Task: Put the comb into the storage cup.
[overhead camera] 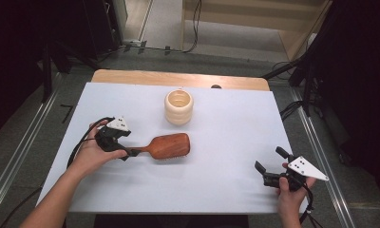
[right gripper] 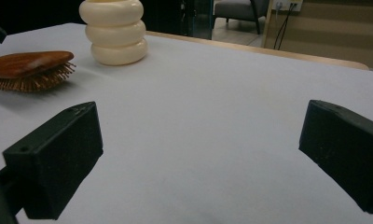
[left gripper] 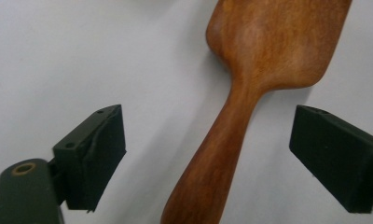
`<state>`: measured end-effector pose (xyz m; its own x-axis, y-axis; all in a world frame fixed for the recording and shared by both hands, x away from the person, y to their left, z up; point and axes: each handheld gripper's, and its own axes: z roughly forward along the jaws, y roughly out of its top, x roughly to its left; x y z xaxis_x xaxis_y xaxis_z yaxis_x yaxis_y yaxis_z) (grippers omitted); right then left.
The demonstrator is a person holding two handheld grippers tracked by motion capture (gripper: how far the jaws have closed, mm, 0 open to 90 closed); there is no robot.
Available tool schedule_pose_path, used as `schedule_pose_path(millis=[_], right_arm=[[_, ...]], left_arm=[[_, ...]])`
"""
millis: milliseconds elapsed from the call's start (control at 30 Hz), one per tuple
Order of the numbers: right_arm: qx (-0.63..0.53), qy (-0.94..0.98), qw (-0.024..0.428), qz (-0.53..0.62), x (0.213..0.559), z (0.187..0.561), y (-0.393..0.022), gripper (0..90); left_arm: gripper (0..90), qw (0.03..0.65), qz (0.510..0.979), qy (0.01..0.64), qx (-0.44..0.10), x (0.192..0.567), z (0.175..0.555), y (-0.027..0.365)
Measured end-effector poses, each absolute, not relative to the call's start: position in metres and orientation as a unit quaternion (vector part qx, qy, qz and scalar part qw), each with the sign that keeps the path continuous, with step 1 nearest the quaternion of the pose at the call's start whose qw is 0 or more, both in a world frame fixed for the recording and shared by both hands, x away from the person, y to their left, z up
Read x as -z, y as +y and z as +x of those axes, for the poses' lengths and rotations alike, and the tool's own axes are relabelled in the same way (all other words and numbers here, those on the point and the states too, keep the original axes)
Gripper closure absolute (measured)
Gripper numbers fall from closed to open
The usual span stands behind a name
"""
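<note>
A brown wooden hairbrush (overhead camera: 168, 146) lies bristles down near the middle of the white table (overhead camera: 226, 142), its handle pointing left. My left gripper (overhead camera: 126, 153) sits over that handle (left gripper: 212, 158) with its jaws spread wide on either side, neither pad (left gripper: 100, 154) touching the wood. A cream ribbed cup (overhead camera: 178, 107) stands upright behind the brush. The cup (right gripper: 113, 30) and the brush (right gripper: 31, 69) lie far off to the left in the right gripper view. My right gripper (overhead camera: 270, 164) rests at the table's front right corner, open with nothing between its fingers.
The wooden table edge (overhead camera: 178, 77) runs along the back. Black stands and cables (overhead camera: 292, 66) flank the table on the floor. White tabletop (overhead camera: 226, 190) stretches between the brush and the right gripper.
</note>
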<state>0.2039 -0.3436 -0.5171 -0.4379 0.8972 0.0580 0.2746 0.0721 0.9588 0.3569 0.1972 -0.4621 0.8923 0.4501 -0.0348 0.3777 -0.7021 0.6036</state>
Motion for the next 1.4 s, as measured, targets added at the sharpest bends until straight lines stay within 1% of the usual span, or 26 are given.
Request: schedule_pose_path(millis=[100,167,200,233,333,367,400,467,500,600,667,733,767,833,967,1100,1367,1400], right_arm=[[-0.521,0.669,0.298,0.438,0.517,0.204,-0.344,0.0],[-0.522,0.669,0.299,0.438,0.517,0.204,-0.344,0.0],[-0.522,0.669,0.298,0.438,0.517,0.204,-0.344,0.0],[-0.522,0.669,0.298,0.438,0.517,0.204,-0.344,0.0],[-0.521,0.669,0.298,0.438,0.517,0.204,-0.344,0.0],[-0.521,0.669,0.299,0.438,0.517,0.204,-0.344,0.0],[-0.521,0.669,0.298,0.438,0.517,0.204,-0.344,0.0],[-0.521,0.669,0.299,0.438,0.517,0.204,-0.344,0.0],[-0.521,0.669,0.299,0.438,0.517,0.204,-0.344,0.0],[-0.521,0.668,0.299,0.438,0.517,0.204,-0.344,0.0],[-0.521,0.669,0.299,0.438,0.517,0.204,-0.344,0.0],[-0.521,0.669,0.299,0.438,0.517,0.204,-0.344,0.0],[-0.521,0.669,0.299,0.438,0.517,0.204,-0.344,0.0],[-0.522,0.668,0.298,0.438,0.517,0.204,-0.344,0.0],[-0.522,0.669,0.298,0.438,0.517,0.204,-0.344,0.0],[-0.522,0.668,0.299,0.437,0.517,0.204,-0.344,0.0],[-0.521,0.669,0.298,0.438,0.517,0.204,-0.344,0.0],[-0.521,0.669,0.299,0.438,0.517,0.204,-0.344,0.0]], left_arm=[[10.0,0.313,0.926,0.207,-0.046,0.462,0.355,0.191],[10.5,0.294,0.936,0.190,-0.039,0.464,0.354,0.185],[13.8,0.287,0.939,0.185,-0.038,0.464,0.354,0.182],[15.1,0.287,0.939,0.185,-0.038,0.464,0.354,0.182],[16.4,0.274,0.945,0.175,-0.038,0.467,0.354,0.177],[21.3,0.264,0.949,0.170,-0.039,0.470,0.354,0.172],[22.9,0.257,0.951,0.167,-0.040,0.471,0.354,0.170],[23.8,0.252,0.953,0.164,-0.040,0.471,0.355,0.169],[26.8,0.246,0.955,0.160,-0.038,0.473,0.355,0.166],[27.3,0.245,0.955,0.161,-0.037,0.473,0.356,0.163],[31.8,0.242,0.956,0.160,-0.034,0.474,0.357,0.161],[35.2,0.238,0.958,0.154,-0.031,0.475,0.357,0.158],[35.2,0.238,0.959,0.153,-0.029,0.475,0.357,0.157],[39.4,0.233,0.960,0.151,-0.028,0.475,0.358,0.154],[48.2,0.204,0.966,0.156,-0.038,0.477,0.362,0.149],[53.5,0.201,0.966,0.157,-0.040,0.477,0.363,0.148],[54.9,0.185,0.970,0.149,-0.040,0.476,0.364,0.142],[56.8,0.179,0.973,0.139,-0.039,0.475,0.364,0.140]])
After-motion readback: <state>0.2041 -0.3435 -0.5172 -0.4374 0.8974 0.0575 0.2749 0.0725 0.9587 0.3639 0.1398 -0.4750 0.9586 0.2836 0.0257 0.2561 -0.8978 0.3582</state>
